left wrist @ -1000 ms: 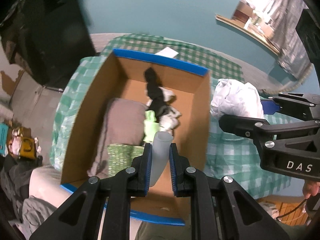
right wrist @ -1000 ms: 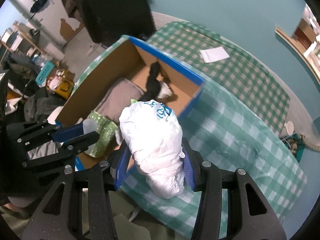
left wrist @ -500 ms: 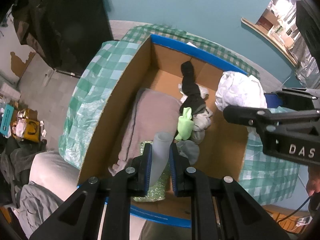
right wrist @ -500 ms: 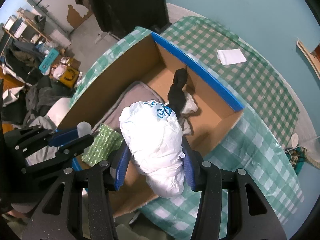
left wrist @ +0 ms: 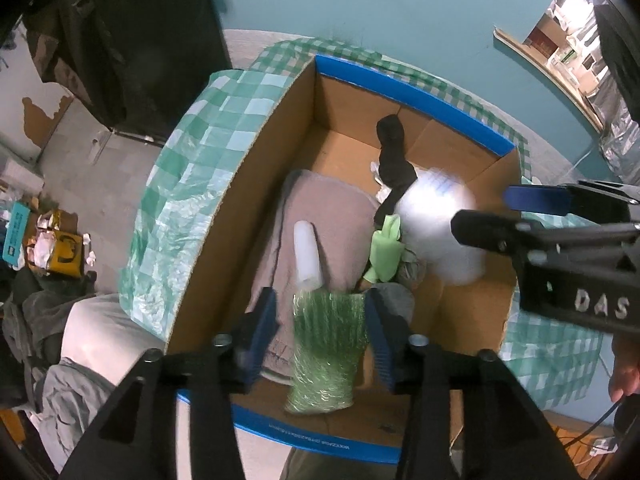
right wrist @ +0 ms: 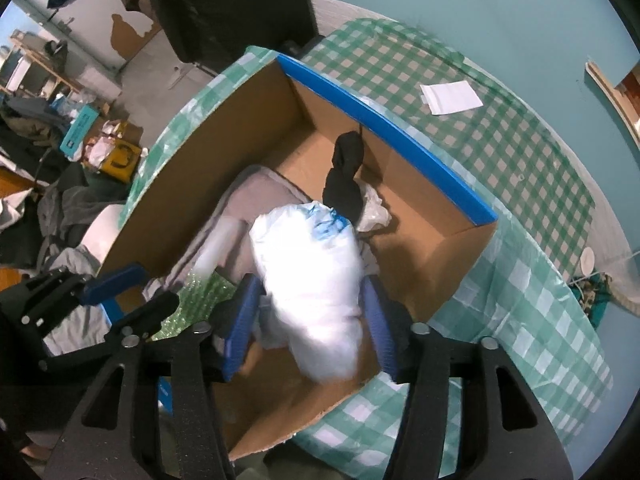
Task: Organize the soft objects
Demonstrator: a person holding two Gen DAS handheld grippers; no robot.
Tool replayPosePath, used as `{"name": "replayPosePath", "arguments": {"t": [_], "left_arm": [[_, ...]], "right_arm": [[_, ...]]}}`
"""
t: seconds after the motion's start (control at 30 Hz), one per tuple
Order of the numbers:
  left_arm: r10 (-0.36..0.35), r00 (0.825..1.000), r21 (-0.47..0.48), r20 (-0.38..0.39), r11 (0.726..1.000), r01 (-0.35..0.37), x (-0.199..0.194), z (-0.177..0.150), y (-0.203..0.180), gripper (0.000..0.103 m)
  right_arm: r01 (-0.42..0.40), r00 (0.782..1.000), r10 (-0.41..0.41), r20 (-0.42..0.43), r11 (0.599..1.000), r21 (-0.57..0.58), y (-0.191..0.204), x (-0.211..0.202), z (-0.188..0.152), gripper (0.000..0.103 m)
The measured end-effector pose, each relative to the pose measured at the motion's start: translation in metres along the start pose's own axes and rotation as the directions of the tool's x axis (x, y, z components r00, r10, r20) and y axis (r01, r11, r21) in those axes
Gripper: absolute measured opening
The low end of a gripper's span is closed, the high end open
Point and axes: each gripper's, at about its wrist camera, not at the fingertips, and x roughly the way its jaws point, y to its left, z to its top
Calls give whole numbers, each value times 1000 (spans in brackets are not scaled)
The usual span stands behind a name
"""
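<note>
- The cardboard box (left wrist: 224,216) stands open on a table under a green checked tablecloth (right wrist: 500,128); blue tape runs along its far rim and near rim.
- The left gripper (left wrist: 322,330) points down over the near end of the box. Its jaws have just been opening and now stand apart; the white foam tube (left wrist: 307,254) lies free ahead of them on the grey folded cloth (left wrist: 336,216), blurred, touching neither pad.
- Between the left jaws, lower down, shows the green bubble-wrap pouch (left wrist: 326,354), lying by the near wall of the box; the right pad looks close to its edge, but I cannot tell whether it touches.
- The right gripper (right wrist: 310,320) also points down over the box. Its jaws have just been opening; the white plastic bag (right wrist: 310,264), crumpled, with blue print near its top, sits blurred between the blue pads with a gap on each side.
- A black sock (left wrist: 394,160) lies toward the far wall, with a pale green cloth (left wrist: 386,250) and white scraps beside it near the middle.
- Bare cardboard floor shows in the far left corner and along the right wall.
- A white paper (right wrist: 450,96) lies on the tablecloth beyond the far rim.
</note>
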Motion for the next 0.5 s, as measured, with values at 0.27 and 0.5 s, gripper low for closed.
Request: {"name": "replayPosePath", "arguments": {"t": [0.27, 0.5], "left_arm": [[2, 1000, -26, 11, 1000, -2, -16, 4, 2, 67], [3, 998, -10, 66, 1000, -2, -44, 10, -7, 80]], "right_arm": [[-7, 1000, 6, 30, 1000, 23, -1, -19, -5, 68], [-19, 996, 13, 92, 998, 64, -8, -51, -9, 68]]}}
